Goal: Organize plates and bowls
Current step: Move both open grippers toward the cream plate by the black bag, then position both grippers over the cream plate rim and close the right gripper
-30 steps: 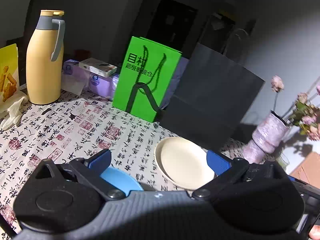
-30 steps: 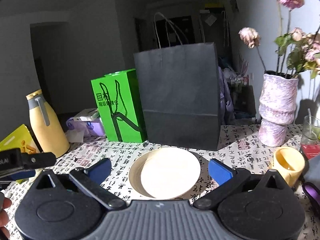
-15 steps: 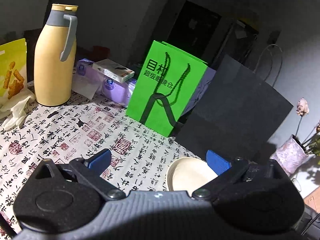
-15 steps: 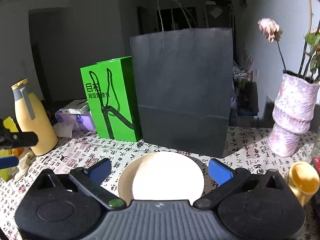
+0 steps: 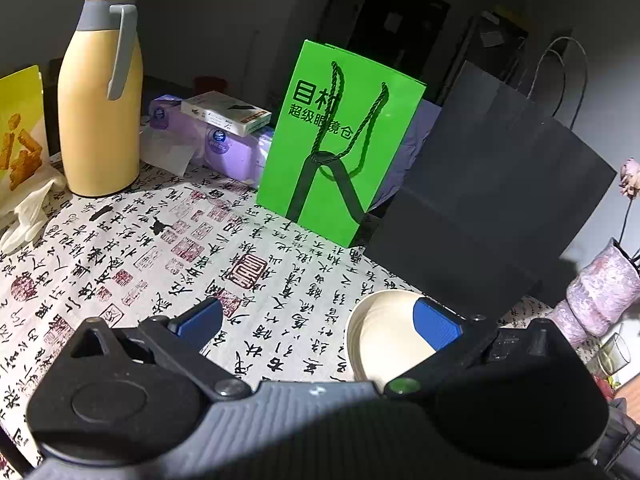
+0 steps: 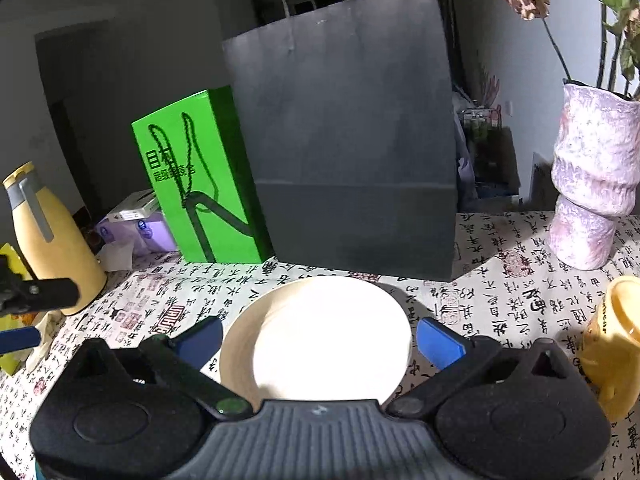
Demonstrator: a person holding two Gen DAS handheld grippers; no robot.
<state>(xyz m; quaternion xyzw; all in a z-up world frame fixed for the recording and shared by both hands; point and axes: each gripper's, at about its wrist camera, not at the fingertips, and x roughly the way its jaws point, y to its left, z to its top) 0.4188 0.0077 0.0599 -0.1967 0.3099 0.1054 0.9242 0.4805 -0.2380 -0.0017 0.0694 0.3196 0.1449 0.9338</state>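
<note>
Cream round plate (image 6: 320, 340) (shallow, empty), flat on tablecloth, just in front of blk bag

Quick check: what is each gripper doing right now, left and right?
Left gripper: open, holding nothing; bare tablecloth shows between its fingers.
Right gripper: open, holding nothing; its fingers flank the cream plate lying on the table.

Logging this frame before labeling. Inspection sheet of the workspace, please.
Surface: table under a calligraphy-print cloth.
Job's things: cream plate flat on the cloth, in front of the black paper bag; no bowl in view.
Clutter: green bag, yellow flask, tissue packs, snack bag, vase with flowers, yellow cup.
Grippers: left tool open, empty; right tool open, straddling the plate.
Cables: nothing seen.
Surroundings: dim room, dark doorway behind.
</note>
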